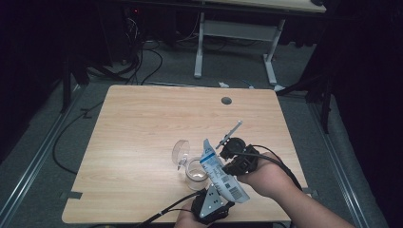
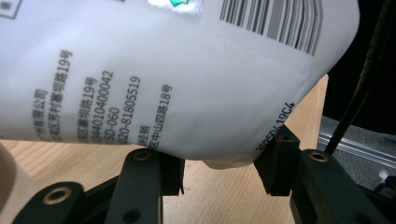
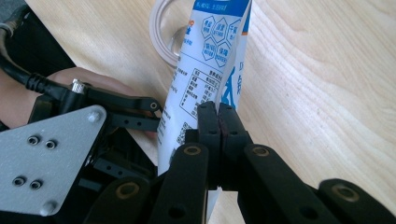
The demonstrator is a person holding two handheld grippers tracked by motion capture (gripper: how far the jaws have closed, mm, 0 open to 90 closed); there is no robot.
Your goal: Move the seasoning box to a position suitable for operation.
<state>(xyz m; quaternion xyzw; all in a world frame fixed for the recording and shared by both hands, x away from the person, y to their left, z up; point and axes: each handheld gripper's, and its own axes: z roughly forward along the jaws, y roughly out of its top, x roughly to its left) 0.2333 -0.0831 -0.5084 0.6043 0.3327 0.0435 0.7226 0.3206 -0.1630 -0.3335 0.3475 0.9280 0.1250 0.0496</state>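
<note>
A white and blue printed pouch (image 1: 219, 173) is held tilted over a clear glass jar (image 1: 196, 173) near the table's front edge. The jar's round clear lid (image 1: 181, 151) stands tipped up behind it. My right gripper (image 1: 223, 159) is shut on the pouch's side seam (image 3: 205, 60), its jaws pinched tight together (image 3: 218, 112). My left gripper (image 1: 219, 192), the one with the grey plate (image 3: 51, 158), sits under the pouch's lower end. Its jaws (image 2: 224, 168) stand apart on either side of the pouch's bottom (image 2: 187, 93), with no squeeze visible.
The wooden table (image 1: 142, 123) has a round cable hole (image 1: 226, 100) near its far edge. Beyond it a white desk frame (image 1: 235, 33) stands on grey carpet, with black cables (image 1: 142, 61) on the floor at the left.
</note>
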